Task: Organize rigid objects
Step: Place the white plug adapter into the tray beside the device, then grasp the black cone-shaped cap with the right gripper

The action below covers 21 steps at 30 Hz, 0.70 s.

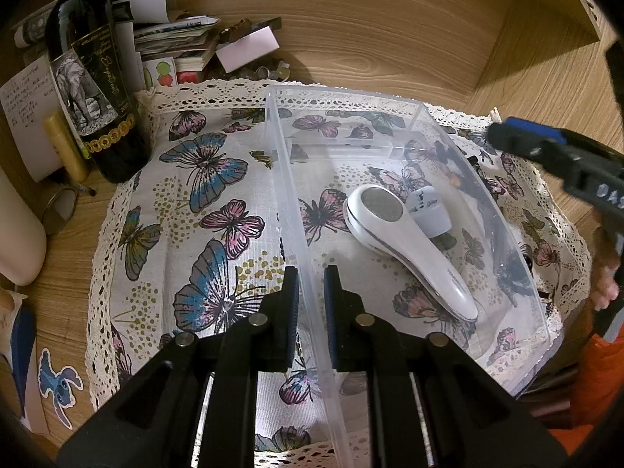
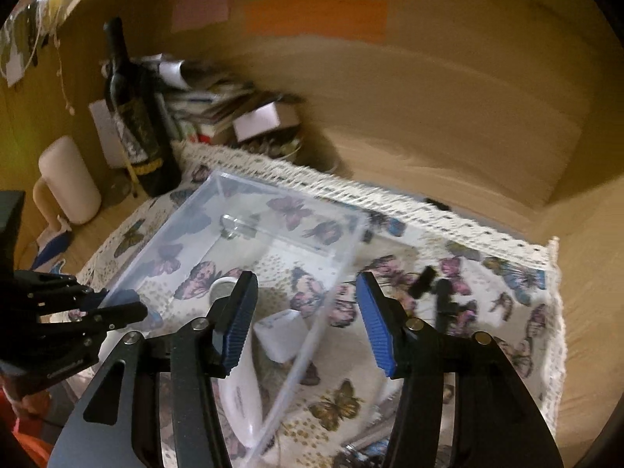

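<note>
**Left gripper pins the box wall while the right one goes hunting**

Here's the left gripper, jaws drawn narrow on either side of the near wall of the clear rectangular plastic box, one pad outside, one inside, apparently clamped on that thin wall to steady it. The box sits on a butterfly-print cloth with a lace edge, and inside it lie a white, smooth-shelled handheld device with a round metal mesh face and, just beside its head, a small pale grey plug-shaped adapter.

Over on the right wrist view, the right gripper hangs spread wide and empty above the box's right wall, ribbed blue pads showing. The view is blurred. Still out on the cloth, right of the box: small black hard pieces, shape too smeared to name.

Judgement call: those black bits look like the next pickup. Do it well by keeping the left clamp firm but gentle, since that wall is thin and will flex. Come down square over one piece and close on its flat sides, because hard, slick plastic can squirt out of an off-centre pinch. A dark glass wine bottle stands at the cloth's far left corner, well clear.
</note>
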{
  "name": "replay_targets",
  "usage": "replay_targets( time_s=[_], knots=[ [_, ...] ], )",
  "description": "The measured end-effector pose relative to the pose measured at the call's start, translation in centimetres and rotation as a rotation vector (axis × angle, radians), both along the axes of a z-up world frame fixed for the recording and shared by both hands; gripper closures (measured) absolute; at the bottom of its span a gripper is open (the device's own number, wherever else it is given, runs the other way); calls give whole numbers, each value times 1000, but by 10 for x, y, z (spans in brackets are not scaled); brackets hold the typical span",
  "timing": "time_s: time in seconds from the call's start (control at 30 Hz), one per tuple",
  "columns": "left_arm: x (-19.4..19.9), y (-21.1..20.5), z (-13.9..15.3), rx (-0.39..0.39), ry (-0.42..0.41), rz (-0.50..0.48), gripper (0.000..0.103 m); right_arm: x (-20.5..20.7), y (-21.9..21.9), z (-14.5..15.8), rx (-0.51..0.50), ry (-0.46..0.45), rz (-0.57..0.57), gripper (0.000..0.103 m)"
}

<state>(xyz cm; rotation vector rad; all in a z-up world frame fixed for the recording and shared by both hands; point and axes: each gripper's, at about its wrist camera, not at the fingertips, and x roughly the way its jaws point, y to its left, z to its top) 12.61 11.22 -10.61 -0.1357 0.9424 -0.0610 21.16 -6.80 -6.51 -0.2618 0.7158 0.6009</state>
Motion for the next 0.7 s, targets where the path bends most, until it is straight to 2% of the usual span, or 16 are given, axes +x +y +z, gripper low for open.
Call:
replay_targets(
  time_s=[0.3,0.5,0.7],
  knots=[
    [0,-1,0,0,1,0,91,-13,-55,14,-13,-85,-154,44],
    [0,0,0,-1,0,1,91,-17,-79,-2,-35,-43,-215,44],
    [0,0,0,-2,0,1,91,-24,-96,-31,-28,43,-251,44]
  ],
)
